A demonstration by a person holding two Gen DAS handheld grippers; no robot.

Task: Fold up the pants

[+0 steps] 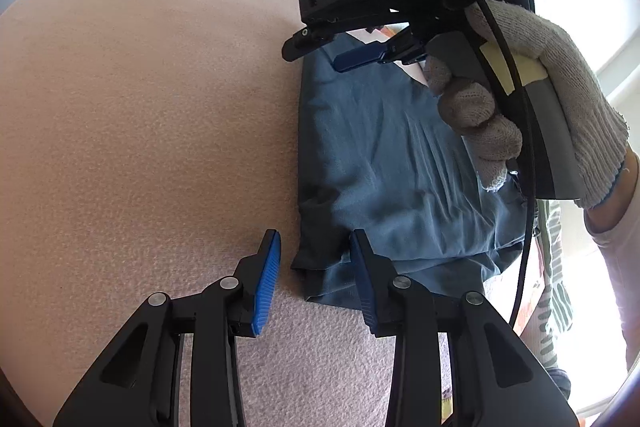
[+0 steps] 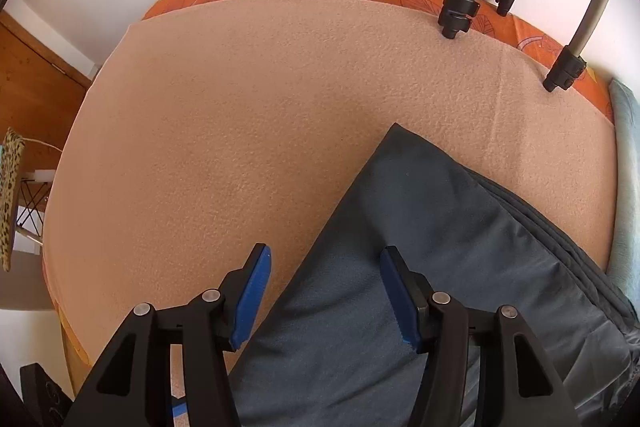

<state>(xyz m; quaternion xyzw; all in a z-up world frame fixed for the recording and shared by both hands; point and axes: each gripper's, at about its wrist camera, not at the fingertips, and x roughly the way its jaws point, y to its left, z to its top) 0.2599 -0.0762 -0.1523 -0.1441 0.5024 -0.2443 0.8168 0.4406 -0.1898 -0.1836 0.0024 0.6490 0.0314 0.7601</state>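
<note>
- The pants point(image 1: 400, 179) are lying in a compact blue bundle on the peach blanket point(image 1: 140, 127); their near corner is sitting between the spread fingers of the left gripper point(image 1: 316, 267), which is holding nothing.
- The right gripper point(image 2: 326, 295) is also standing apart and empty, straddling the bundle's left edge, with cloth beneath its right finger.
- To do this step well, I judge each gripper should be catching every layer at its edge before closing (a shallow bite would be letting the lower layers slip).
- The person's gloved right hand point(image 1: 540, 99) is covering the bundle's far right side, so its edge there is hidden.
- How many folds are stacked is hard to make out.
</note>
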